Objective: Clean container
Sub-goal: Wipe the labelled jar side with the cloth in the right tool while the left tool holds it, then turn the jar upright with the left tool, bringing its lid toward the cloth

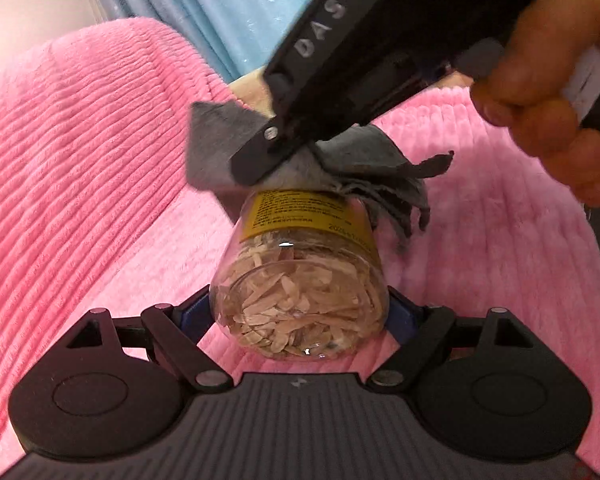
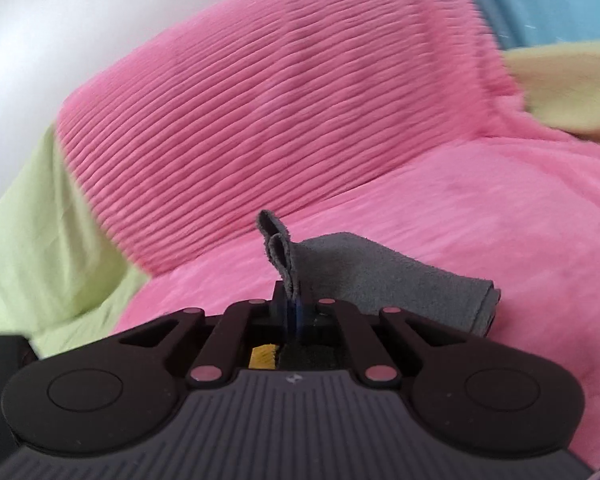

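clear plastic jar (image 1: 300, 280) w/ tan shavings and yellow label, clamped in my left gripper (image 1: 300, 316) above ribbed pink plush blanket (image 1: 80, 168). right gripper (image 2: 294, 312) pinched on suede-like grey cloth (image 2: 380, 276), draped over jar's far end. only left cam shows jar and a hand (image 1: 552, 92).

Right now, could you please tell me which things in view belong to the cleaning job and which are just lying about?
In use:
- clear jar, held in the left tool
- grey cloth, pinched in the right tool, lying over the jar's far end

Lying about:
- pink blanket
- green sheet
- blue curtain
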Demonstrator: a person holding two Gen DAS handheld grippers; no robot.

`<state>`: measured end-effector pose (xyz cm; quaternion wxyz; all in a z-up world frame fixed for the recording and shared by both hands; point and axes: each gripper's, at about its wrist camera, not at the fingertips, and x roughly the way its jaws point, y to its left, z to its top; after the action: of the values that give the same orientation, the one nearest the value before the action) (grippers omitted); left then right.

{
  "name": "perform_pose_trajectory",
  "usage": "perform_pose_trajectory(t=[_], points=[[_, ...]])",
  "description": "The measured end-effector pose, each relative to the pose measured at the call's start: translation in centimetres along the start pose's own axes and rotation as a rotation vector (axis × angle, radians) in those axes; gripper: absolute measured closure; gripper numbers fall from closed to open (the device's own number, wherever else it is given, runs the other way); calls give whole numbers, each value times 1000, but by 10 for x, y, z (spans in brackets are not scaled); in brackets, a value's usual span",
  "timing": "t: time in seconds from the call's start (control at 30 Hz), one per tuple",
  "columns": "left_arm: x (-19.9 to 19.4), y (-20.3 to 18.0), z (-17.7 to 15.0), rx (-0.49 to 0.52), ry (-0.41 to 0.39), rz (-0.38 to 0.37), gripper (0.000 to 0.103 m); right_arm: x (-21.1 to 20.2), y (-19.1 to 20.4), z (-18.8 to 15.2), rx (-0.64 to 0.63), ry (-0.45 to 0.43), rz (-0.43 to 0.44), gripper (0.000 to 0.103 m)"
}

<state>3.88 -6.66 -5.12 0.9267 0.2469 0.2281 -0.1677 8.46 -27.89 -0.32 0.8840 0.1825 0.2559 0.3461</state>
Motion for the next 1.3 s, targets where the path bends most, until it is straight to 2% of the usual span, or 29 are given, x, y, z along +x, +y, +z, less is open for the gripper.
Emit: perform_pose_trajectory(t=[0.17,0.27,0.37,0.47,0.53,0.63,0.77,0.87,1.0,1.3], points=[[-2,42,-4,-354,-18,-169,16,0,1,1,-28,-12,-27,102],[2,52,-9,-439,0,-216,16,1,-2,1,-7,-17,-16,102],[-1,44,-6,-352,-4,-172,17,-3,1,1,-7,-7,-10,101],[-4,19,-2,-111,-8,-46,17,-3,17,-5,-55,59,90,100],[-4,13,-3,-57,-9,-23,17,-2,27,-9,-102,83,112,100],[-4,9,-3,-26,-15,-11,17,1,25,-6,-117,77,97,102],[-11,5,-4,19,-23,7,17,2,-4,3,-12,2,2,102],[-13,5,-4,14,-17,2,17,2,-11,3,25,-13,8,102],[-8,7,-4,-15,7,-16,17,3,-5,2,-24,-15,-17,102],[-22,11,-4,-19,-28,-48,18,-5,-8,-1,32,-32,-14,102]])
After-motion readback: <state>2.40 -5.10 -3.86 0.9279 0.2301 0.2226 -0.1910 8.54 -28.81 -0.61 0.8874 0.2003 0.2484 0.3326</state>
